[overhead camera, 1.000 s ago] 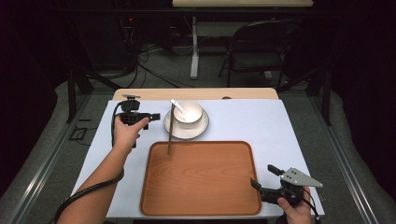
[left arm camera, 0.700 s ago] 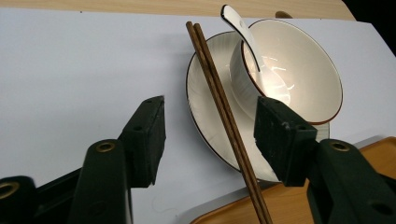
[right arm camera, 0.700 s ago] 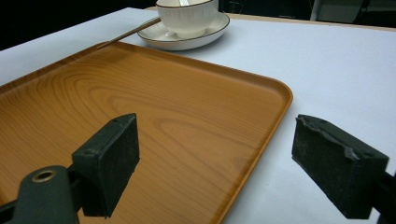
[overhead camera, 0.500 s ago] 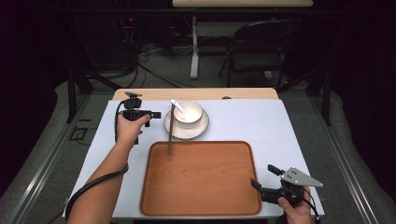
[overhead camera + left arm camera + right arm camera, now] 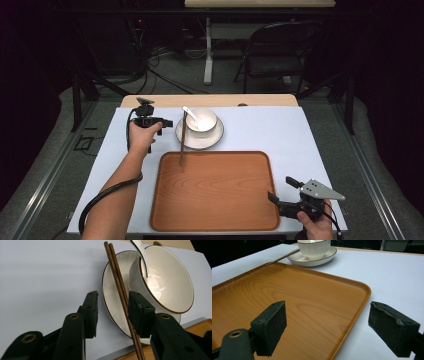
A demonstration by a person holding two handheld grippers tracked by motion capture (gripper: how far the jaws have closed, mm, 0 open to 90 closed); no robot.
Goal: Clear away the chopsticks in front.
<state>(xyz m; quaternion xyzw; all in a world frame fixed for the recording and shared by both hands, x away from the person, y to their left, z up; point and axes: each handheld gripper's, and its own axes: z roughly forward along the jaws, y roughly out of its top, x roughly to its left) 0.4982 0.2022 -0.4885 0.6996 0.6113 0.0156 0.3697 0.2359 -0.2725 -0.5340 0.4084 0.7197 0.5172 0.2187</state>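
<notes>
Both grippers gape beside a wooden tray [image 5: 215, 192] on a white table [image 5: 280, 130].

Behind the tray: a bowl [image 5: 201, 120] with spoon [image 5: 189, 113] on a saucer [image 5: 212, 140]; 2 chopsticks [image 5: 182, 137] bridge saucer and tray. Left gripper [image 5: 167, 122], jaws apart, sits left of the saucer; right gripper [image 5: 280, 190] straddles the tray's right rim. A chair [image 5: 272, 55] stands beyond.

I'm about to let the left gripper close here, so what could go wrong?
1. The left gripper is open beside the chopsticks, which lean on the saucer rim with their tips over the tray; a poor pinch may catch one stick or roll both off.
2. A nudge could push the saucer and shake the bowl and its spoon.
</notes>
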